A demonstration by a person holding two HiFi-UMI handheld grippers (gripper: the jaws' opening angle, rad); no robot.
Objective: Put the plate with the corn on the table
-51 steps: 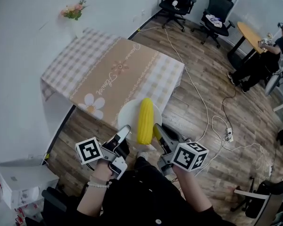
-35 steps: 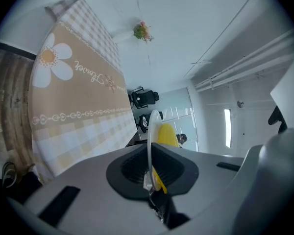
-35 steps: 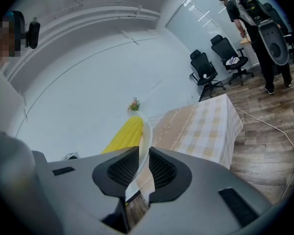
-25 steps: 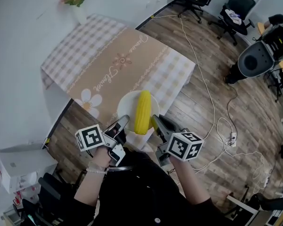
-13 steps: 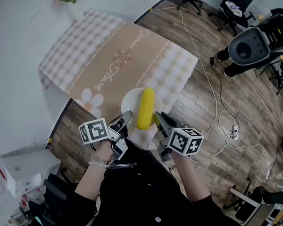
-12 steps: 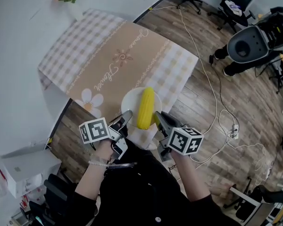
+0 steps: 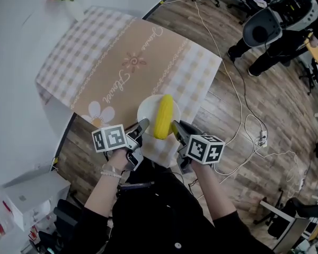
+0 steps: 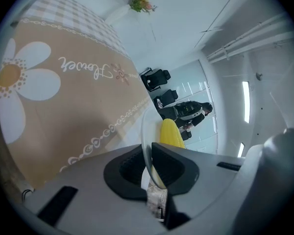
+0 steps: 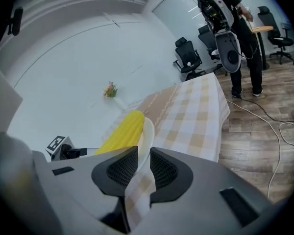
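Inspection found the white plate point(image 7: 147, 109) lying over the near edge of the table point(image 7: 90, 46), directly ahead of both grippers, with the corn cob point(image 7: 163, 116) on it. The cob's long axis ran away from the person towards the far side of the table, passing between the two tools. Neither hand was clearly the nearer, as each tool stood at the plate's near rim, one on either side of the cob. The left gripper point(image 7: 142, 125) was clamped narrowly on the rim, which its own view showed running edge-on between the pads point(image 8: 172, 164). The right gripper point(image 7: 175, 127) had its jaws opening. The rim and a hanging piece of checked cloth point(image 9: 137, 195) were between them, and the pads appeared to be no longer pressing. In my judgement the plate was resting on the cloth-covered tabletop or very nearly so, though contact could not be confirmed. The coming move would turn on drawing both tools back towards the person, along the line of the cob, without dragging the rim. On writing, the tan runner point(image 7: 128, 70) bore a daisy print and the script word "Flower". A second script word further along was too small to read. The marker cubes carried only black-and-white squares.
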